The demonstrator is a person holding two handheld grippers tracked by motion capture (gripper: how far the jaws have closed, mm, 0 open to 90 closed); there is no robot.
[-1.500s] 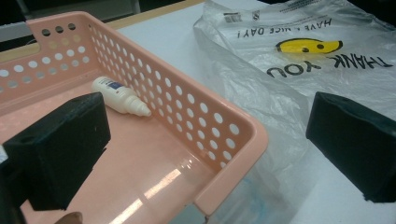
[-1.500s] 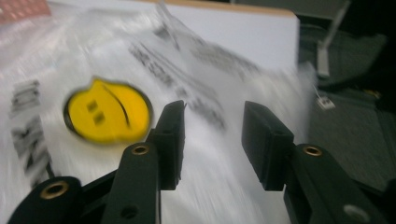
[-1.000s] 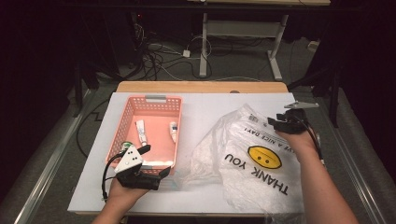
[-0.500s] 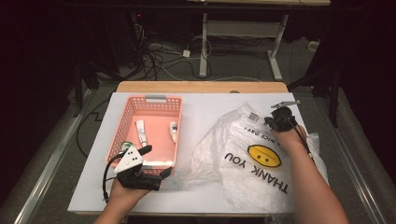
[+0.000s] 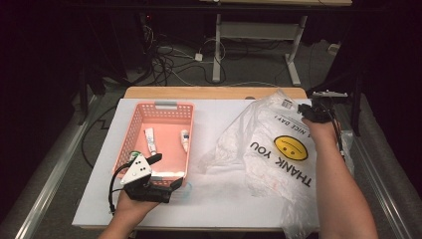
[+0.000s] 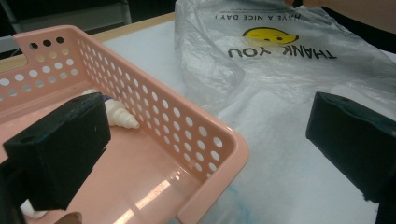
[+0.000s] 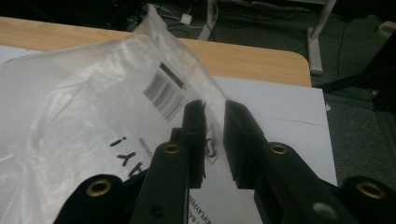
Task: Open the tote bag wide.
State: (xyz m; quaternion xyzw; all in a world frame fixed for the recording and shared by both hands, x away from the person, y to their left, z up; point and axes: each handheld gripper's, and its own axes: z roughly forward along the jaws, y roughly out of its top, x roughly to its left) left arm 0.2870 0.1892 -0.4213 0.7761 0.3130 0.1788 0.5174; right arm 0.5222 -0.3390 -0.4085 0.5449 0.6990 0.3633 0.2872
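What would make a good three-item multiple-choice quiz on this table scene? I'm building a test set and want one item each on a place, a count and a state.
1. Where does the plastic bag lie relative to the pink basket?
A. Inside it
B. On the table beside it, on the right gripper's side
C. Under it

2. How many small tubes lie in the basket?
A. Two
B. Five
C. None

3. How do the left gripper's jaws stand?
A. Clamped on the bag
C. Shut on a tube
B. Wide apart, astride the basket's near corner

Key: 1 B, the high view shows bag and basket side by side on the white table. 2 A, two tubes lie on the basket floor. 3 B, the left gripper view shows one jaw inside the basket, the other outside.
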